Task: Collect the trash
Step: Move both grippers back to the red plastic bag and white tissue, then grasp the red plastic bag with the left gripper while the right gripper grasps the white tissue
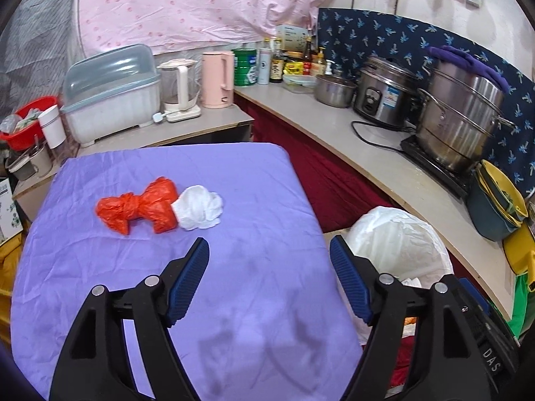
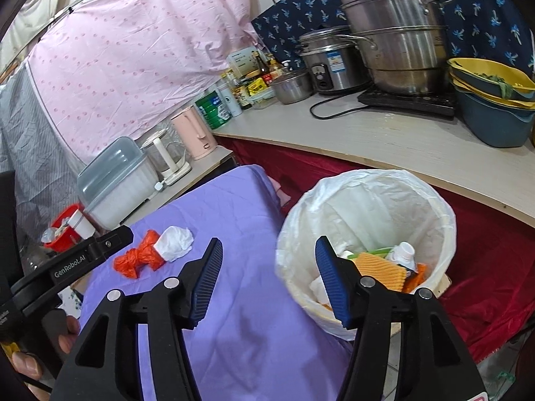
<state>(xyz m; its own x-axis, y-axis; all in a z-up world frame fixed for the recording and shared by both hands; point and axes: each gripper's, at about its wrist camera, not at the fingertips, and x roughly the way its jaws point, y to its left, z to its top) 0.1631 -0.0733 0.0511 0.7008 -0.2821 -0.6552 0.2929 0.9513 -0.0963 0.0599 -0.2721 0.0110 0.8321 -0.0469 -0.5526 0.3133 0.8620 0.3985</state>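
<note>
Orange bag (image 1: 137, 209) and white tissue (image 1: 200, 208) remain on the worktop (image 1: 254, 300); bin (image 2: 444, 220) partly filled, both the left hand-held gripper (image 1: 269, 279) and right hand-held gripper (image 2: 269, 280) wide, empty.

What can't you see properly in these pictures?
- Trash bin bottom: in the right wrist view the rubbish inside and the right hand-held gripper cover it.
- Trash bin in the left wrist view: mostly behind the left hand-held gripper.
- Bottle labels: too small to read in either view.
- Red bag: knotted, contents hidden.
</note>
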